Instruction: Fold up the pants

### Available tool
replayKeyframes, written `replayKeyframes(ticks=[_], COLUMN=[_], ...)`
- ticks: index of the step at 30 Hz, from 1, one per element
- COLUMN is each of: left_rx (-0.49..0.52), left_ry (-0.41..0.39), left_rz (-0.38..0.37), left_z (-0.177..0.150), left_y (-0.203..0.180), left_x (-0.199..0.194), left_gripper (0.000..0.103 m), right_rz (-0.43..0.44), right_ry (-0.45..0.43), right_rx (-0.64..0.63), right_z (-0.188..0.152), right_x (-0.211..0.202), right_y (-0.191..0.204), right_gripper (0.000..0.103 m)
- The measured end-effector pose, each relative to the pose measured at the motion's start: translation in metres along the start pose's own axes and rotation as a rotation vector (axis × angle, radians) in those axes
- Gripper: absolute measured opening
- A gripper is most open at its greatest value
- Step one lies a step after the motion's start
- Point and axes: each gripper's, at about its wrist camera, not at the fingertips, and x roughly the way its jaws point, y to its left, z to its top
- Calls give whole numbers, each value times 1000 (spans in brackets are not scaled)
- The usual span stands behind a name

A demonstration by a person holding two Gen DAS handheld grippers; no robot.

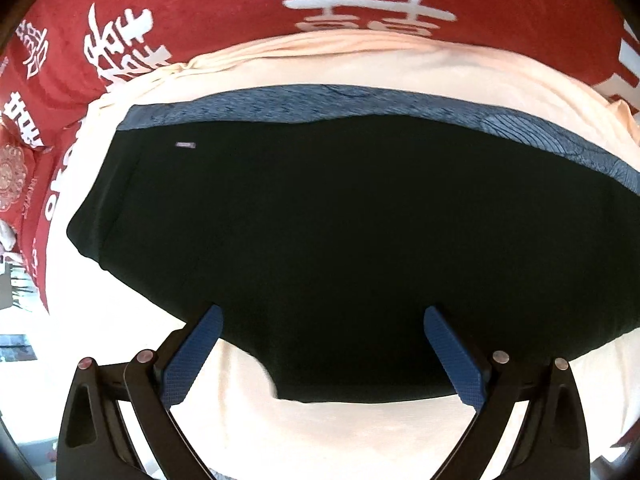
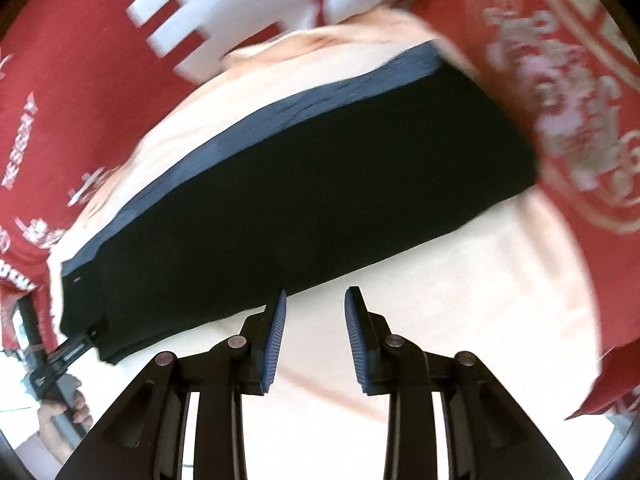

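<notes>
Left wrist view first: the left gripper point(image 1: 320, 354) hangs with its blue-padded fingers point(image 1: 196, 354) spread wide, nothing between them, poised over the near edge of the pants point(image 1: 340, 232). The pants — black, with a blue patterned waistband point(image 1: 320, 102) along the far edge — lie flat on a pale peach sheet point(image 1: 360, 432), and a small light tag point(image 1: 185, 145) shows at the far left of the black cloth. Behind the sheet runs a red blanket point(image 1: 224, 4) with big white characters.

Over to the right wrist view, a bit blurred: the right gripper point(image 2: 315, 342) sits just off the near edge of the pants point(image 2: 304, 200), fingers point(image 2: 276, 344) parted with bare sheet point(image 2: 460, 300) between them, holding nothing. The pants stretch as a long dark band from near left to far right — waistband point(image 2: 248, 124) on the far side. At the near left corner the other gripper's tip point(image 2: 86, 342) meets the cloth, with a person's hand point(image 2: 66, 408) gripping its handle.
</notes>
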Motion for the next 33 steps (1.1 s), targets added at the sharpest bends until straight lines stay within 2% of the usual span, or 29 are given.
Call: replayKeyframes(ticks=[3,5,10,14,15,17,20,25,26,27,28,31,33], left_rx=[16,12,-27,-49,-56,-74,-21,-36,-33,-31,-29,-21,-16], left_ry=[-33,-47,-88,-59,-48,-61,-92,-105,-109,-108,-104,-88,-89], left_rz=[9,24,82,139,126,25,-10,-90,-100,-104,-110,-127,-138], left_z=[4,13,36,44,43,42,41,37,37,37,39,40,39], left_y=[23,49,133,193,203,223,225,233,234,234,236,238,240], left_x=[-3,3,22,59,67,77,79,82,83,83,84,82,82], left_gripper=[101,101,101,101,102,103,103,103,103,103,103,103,103], right_rz=[108,179,409,499,515,524,520,549,557,548,516,483,434], right_ry=[38,63,182,260,278,291,291,277,277,274,263,204,183], right_rx=[-1,-16,-22,4,22,49,87,191,209,219,207,119,57], right_z=[-17,-30,-65,-89,-92,-99,-107,-98,-96,-93,-89,-81,-89], right_x=[10,18,66,107,118,129,135,143,144,143,141,119,109], right_y=[39,66,150,197,206,214,216,209,209,211,214,228,232], right_gripper=[34,38,41,41,41,41,41,41,39,29,11,10,8])
